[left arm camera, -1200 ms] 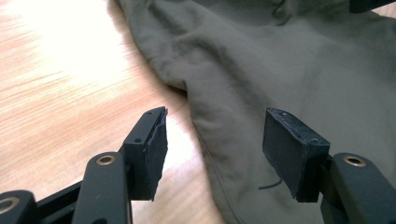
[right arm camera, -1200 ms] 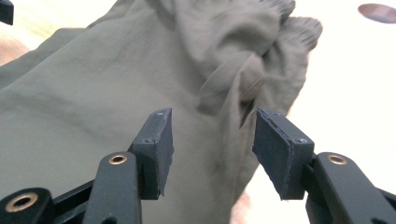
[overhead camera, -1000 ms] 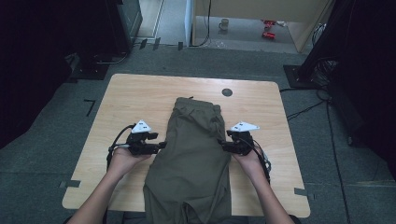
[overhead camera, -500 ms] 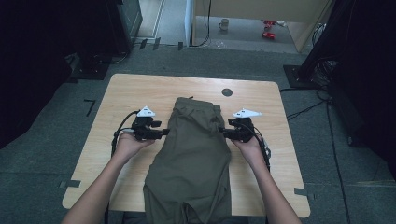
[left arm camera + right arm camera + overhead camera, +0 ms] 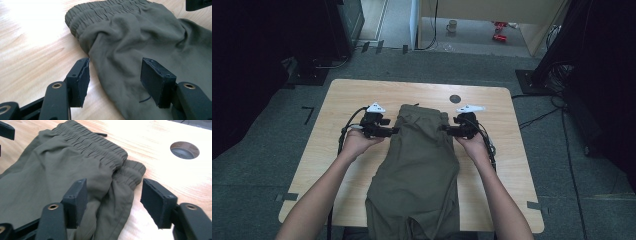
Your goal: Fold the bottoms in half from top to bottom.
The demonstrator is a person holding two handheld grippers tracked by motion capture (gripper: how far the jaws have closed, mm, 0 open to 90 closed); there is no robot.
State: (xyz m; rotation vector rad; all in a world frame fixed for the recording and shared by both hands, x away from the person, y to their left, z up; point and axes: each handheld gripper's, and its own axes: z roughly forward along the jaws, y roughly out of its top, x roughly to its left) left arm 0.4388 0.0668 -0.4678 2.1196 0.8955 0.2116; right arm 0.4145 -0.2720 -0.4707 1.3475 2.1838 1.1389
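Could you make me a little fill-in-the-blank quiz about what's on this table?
1. The olive trousers lie on a ____ table.
2. The round ____ in the tabletop sits past the waistband.
3. The left gripper and right gripper both have their fingers ____.

Missing words: wooden; hole; open

high view: fixed above the person's side, facing forward and down over the whole table (image 5: 362, 92). left gripper view and right gripper view: close, low over the tabletop, facing inward from opposite sides. all three share the trousers' waistband (image 5: 422, 111) (image 5: 110, 11) (image 5: 100, 143).
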